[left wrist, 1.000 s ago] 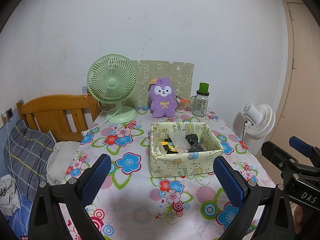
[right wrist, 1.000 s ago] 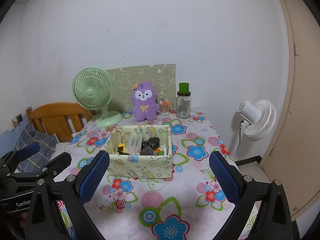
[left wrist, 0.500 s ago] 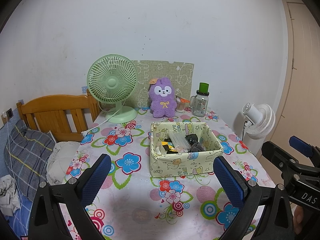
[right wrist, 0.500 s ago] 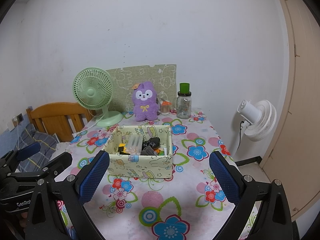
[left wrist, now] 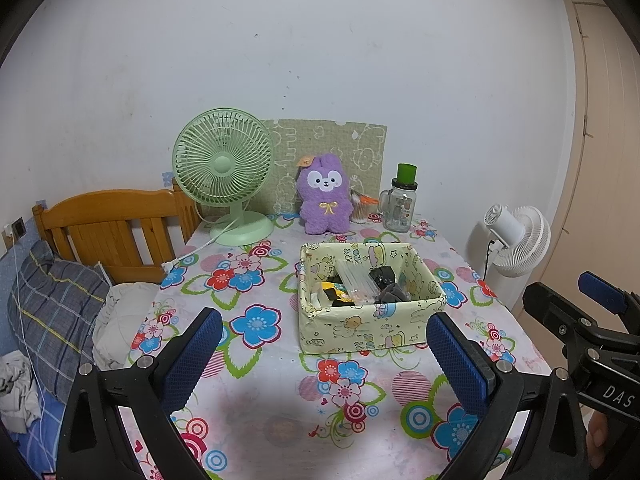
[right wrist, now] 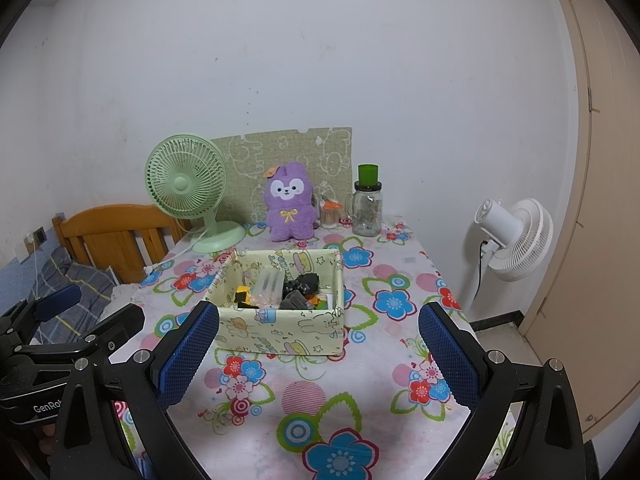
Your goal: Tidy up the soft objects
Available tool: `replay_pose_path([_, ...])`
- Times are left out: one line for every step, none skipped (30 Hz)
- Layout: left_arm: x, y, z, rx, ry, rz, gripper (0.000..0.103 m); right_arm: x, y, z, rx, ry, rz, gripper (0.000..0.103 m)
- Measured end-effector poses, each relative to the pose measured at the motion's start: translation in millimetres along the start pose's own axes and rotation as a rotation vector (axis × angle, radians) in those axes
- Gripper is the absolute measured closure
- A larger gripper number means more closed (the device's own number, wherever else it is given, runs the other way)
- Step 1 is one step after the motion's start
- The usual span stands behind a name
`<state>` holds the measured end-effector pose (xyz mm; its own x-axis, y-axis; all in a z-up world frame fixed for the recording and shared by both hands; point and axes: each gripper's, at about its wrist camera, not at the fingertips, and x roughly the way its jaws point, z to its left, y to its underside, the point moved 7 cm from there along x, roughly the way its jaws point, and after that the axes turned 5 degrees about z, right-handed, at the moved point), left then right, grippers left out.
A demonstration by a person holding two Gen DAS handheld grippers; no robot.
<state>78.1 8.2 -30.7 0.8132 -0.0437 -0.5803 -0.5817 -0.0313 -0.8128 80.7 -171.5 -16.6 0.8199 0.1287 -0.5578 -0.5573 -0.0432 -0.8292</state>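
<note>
Floral table: plush behind box; 2 tools wide apart.

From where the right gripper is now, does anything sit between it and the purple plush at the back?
Yes. The fabric storage box sits mid-table, directly between the open right gripper and the purple plush; reaching it means going over or around.

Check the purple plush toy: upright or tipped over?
Upright. The purple plush toy stands on its base at the table's far edge, face forward, before the green patterned board.
</note>
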Motion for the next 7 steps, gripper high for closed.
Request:
replay_pose_path([0.3, 0.3, -0.3, 0.001, 0.001, 0.001, 0.000, 0.0, 0.1, 0.0, 0.000, 0.001, 0.001, 0.002])
replay_pose_path([0.6, 0.6, -0.7, 0.000, 0.002, 0.001, 0.000, -0.1, 0.3, -0.2, 0.001, 0.001, 0.001, 0.002])
replay_pose_path([1.3, 1.0, -1.2, 0.001, 0.002, 0.003, 0.000, -0.1, 0.2, -0.7, 0.001, 0.002, 0.001, 0.002])
replay_pose_path([2.1, 1.3, -1.6, 0.001, 0.002, 0.005, 0.000, -0.1, 0.5, -0.8, 0.002, 0.003, 0.002, 0.002])
replay_pose_path([2.9, 1.5, -2.0, 0.002, 0.004, 0.006, 0.000, 0.0, 0.9, -1.3, 0.004, 0.004, 0.004, 0.002])
replay_pose_path([4.2, 1.7, -2.2, 0.002, 0.005, 0.009, 0.000, 0.5, 1.2, -2.6, 0.006, 0.005, 0.006, 0.002])
replay_pose_path([5.0, 2.3, -2.3, 0.002, 0.007, 0.012, 0.000, 1.2, 1.5, -3.7, 0.009, 0.006, 0.008, 0.002])
